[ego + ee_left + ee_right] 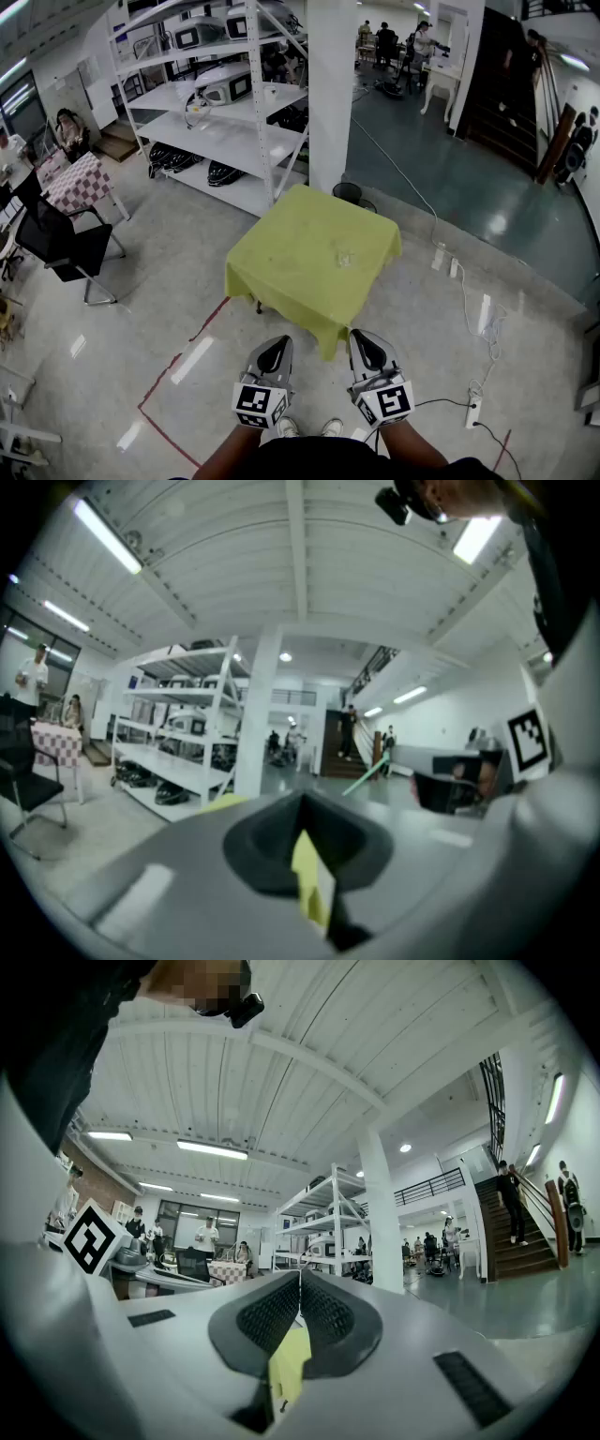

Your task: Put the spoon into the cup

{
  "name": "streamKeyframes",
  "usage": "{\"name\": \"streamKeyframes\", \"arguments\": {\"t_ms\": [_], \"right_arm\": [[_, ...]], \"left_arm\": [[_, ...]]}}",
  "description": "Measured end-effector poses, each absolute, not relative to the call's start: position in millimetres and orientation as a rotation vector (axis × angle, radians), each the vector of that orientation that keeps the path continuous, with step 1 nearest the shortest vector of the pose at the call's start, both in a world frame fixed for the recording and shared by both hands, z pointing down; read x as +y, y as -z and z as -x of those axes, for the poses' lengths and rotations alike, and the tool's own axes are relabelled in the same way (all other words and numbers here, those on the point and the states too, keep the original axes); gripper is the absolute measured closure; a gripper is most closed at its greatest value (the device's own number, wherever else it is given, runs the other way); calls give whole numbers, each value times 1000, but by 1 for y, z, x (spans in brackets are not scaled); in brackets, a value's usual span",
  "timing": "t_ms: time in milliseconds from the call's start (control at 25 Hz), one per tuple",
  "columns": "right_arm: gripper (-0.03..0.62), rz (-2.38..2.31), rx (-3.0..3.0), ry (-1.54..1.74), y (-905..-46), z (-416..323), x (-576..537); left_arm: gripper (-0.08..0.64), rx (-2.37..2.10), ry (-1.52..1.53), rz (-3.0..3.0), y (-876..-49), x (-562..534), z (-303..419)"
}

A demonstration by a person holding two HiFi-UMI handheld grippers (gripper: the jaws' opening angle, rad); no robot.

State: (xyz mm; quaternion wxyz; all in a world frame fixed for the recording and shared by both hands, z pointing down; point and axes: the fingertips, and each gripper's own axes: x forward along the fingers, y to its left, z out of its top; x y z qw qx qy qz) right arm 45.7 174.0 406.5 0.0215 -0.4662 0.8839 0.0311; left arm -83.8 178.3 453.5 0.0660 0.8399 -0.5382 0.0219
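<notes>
A small table under a yellow-green cloth (291, 272) stands a step ahead of me in the head view. On its right half sits a small clear cup (345, 254); the spoon is too small to make out beside it. My left gripper (274, 348) and right gripper (362, 339) are held low near my body, short of the table's front corner. Both are shut with nothing between the jaws. In the left gripper view the left gripper (302, 801) points over the table toward the shelves. The right gripper (300, 1275) shows only a sliver of yellow cloth (289, 1365) below its jaws.
White shelving (225, 103) and a white pillar (330, 94) stand behind the table. A black chair (66, 251) and a checkered table (80, 183) are at the left. Cables and a power strip (472, 411) lie on the floor at the right. Red tape (173, 366) marks the floor.
</notes>
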Motion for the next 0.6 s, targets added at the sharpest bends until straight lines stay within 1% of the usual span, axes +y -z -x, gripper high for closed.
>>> {"name": "streamKeyframes", "arguments": {"t_ms": [600], "right_arm": [[582,1568,2767,-84,-429,-13,173]], "left_arm": [[555,-1555,-33,-2536,-459,182,121]]}}
